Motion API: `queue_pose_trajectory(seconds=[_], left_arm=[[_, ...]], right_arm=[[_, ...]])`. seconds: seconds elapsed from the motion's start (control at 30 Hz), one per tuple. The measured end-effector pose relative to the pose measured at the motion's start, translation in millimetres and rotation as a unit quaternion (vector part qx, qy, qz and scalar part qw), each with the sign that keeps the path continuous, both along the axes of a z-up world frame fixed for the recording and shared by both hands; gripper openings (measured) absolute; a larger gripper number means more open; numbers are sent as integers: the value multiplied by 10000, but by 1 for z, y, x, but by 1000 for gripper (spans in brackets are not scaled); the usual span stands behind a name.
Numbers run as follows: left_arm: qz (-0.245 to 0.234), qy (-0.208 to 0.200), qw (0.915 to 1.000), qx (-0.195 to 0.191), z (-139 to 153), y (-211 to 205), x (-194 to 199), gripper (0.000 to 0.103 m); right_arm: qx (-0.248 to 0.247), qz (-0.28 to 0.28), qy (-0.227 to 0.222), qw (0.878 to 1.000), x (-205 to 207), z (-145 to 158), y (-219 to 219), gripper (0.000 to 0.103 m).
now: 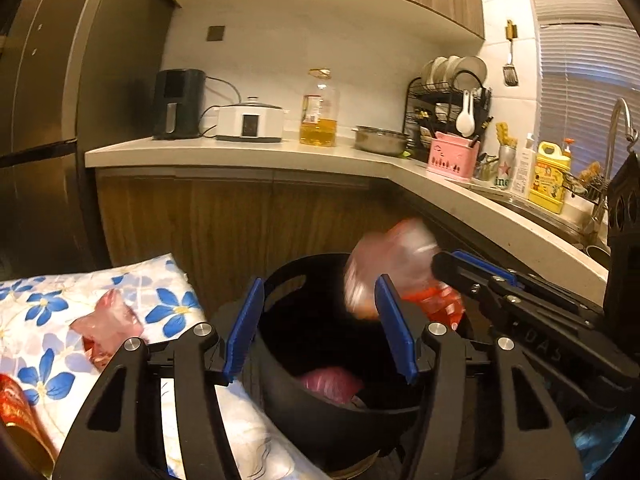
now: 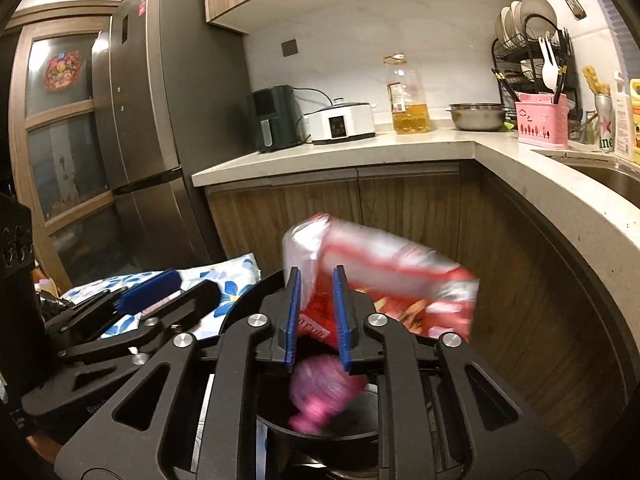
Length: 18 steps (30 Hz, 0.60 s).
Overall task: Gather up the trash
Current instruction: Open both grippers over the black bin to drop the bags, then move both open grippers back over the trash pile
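Trash bin (image 1: 288, 384), black and round with handle slots in its wall, is sitting low beside a table draped in a blue-flowered cloth (image 1: 168, 300), in front of the wooden kitchen cabinets. Left gripper (image 1: 320, 328) is hovering over the bin's mouth with its blue pads spread wide and nothing between them. Right gripper (image 2: 318, 316) is reaching in from the right side, its blue pads drawn close together and pinching a red-and-white snack wrapper (image 2: 380, 276). The wrapper is hanging above the bin's opening, motion-blurred in both views, most of it standing up and out to the right of the pads. A crumpled pink plastic piece (image 1: 330, 384) is lying inside the bin, near the bottom; in the right wrist view it is showing as a pink blur just below the gripper's pads. Another piece of pinkish clear plastic (image 1: 108, 320) is lying on the flowered cloth, to the left of the left gripper. A red-and-gold object (image 1: 16, 412) is sitting at the cloth's near left corner, only partly in view, and what it is cannot be told. Behind, a pale countertop (image 2: 360, 152) is carrying a dark air fryer (image 2: 274, 118), a white cooker (image 2: 342, 122), an oil bottle (image 2: 406, 96), a steel bowl (image 2: 476, 116) and a pink utensil caddy (image 2: 542, 120).
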<state>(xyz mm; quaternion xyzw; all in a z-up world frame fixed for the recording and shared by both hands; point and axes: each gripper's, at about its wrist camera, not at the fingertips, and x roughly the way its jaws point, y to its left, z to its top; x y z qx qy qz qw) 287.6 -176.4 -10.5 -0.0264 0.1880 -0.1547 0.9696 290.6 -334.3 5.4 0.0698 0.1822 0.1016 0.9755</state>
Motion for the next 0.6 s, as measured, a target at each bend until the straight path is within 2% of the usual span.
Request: queue_pose_trajectory(seconds=[0.03,0.1,0.13,0.2,0.3,0.5,0.6], left_arm=[[80,1,10000,5,0,3,-2,61],[234,-46,9997,-42,2,10,-8,73],[296,-69,9995,-80,3,14,-10,74],[448,-69,9989,-125,5,21,-16,85],[595,-90,9982,-67,5,27,-23,87],[834,-6,9965,-18,3,42,-36,91],[930,-24,9956,-76,3,50,-45,96]], right_arm=[[10,-8,3,10000,-1,0,0,25],[25,-59,-5,10000,-3,0,-1,39],[19,-99,-20,9999,-5,0,0,42],[-16,-172,-50,9998,-9,0,2,52],[-25,-271,-84,9996,-16,0,3,63],[-111,-522,-124,9985,-30,3,8,74],[-153,-628,-138,9978,-36,3,12,75]])
